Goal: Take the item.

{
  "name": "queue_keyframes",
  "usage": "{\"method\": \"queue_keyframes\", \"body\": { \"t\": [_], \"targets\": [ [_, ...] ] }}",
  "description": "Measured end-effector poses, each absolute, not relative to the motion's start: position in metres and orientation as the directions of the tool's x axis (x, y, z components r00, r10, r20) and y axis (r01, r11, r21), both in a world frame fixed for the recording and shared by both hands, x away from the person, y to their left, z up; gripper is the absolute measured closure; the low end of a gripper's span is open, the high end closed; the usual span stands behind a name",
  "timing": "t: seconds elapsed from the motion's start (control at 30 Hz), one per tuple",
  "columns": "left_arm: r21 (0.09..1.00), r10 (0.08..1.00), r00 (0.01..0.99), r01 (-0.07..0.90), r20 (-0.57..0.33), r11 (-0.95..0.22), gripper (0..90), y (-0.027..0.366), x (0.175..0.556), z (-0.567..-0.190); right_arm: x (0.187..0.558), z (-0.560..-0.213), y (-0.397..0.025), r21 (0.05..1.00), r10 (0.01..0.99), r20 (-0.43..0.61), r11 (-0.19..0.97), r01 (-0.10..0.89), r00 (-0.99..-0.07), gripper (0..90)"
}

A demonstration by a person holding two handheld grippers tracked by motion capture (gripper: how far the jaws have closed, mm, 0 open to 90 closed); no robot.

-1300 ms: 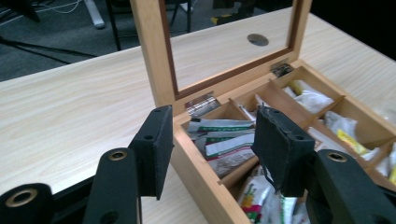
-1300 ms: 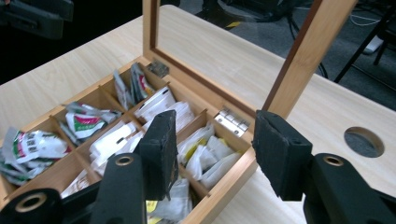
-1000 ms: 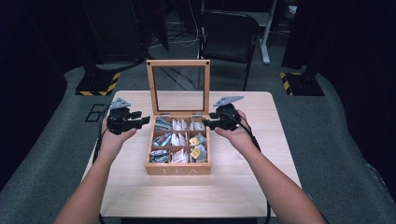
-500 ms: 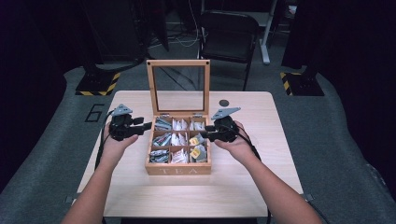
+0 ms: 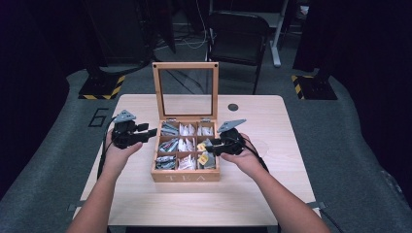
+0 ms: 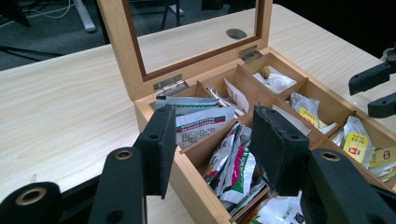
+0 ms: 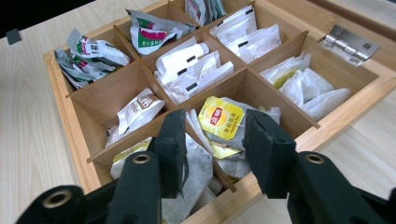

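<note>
Two open grippers are held over the tea box [image 5: 185,175], the right gripper [image 7: 212,140] poised just above a yellow-labelled tea bag [image 7: 221,119] between its jaws, the left gripper [image 6: 210,144] idle, so lowering and closing seem called for.

One tea box [image 5: 184,177], nine compartments; two grippers [image 5: 154,132] [image 5: 208,147]; one chair [image 5: 237,34].

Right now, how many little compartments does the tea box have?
9, in three rows of three inside the tea box: back row by the hinges, middle row, and front row by the TEA label. All hold tea packets; none looks hidden.
</note>
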State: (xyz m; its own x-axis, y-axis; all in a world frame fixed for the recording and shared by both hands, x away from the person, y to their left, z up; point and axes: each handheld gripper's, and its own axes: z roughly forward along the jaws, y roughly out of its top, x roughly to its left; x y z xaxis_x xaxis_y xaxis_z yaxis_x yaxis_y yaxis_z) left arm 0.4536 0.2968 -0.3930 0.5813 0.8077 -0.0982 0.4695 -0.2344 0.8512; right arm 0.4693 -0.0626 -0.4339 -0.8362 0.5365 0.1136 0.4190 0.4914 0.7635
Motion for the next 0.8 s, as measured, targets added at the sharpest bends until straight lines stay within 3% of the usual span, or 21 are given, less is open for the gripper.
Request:
{"method": "queue_keyframes", "body": {
  "t": [0.5, 0.8],
  "targets": [
    [0.85, 0.805, 0.583, 0.476, -0.11, -0.228, 50.5, 0.297, 0.454, -0.393, 0.467, -0.45, -0.049, 0.748, 0.497, 0.135, 0.516, 0.417, -0.857, 51.9],
    [0.855, 0.813, 0.57, 0.475, -0.118, -0.208, 50.5, 0.301, 0.452, -0.393, 0.464, -0.447, -0.053, 0.749, 0.482, 0.145, 0.517, 0.414, -0.864, 58.2]
  ]
}}
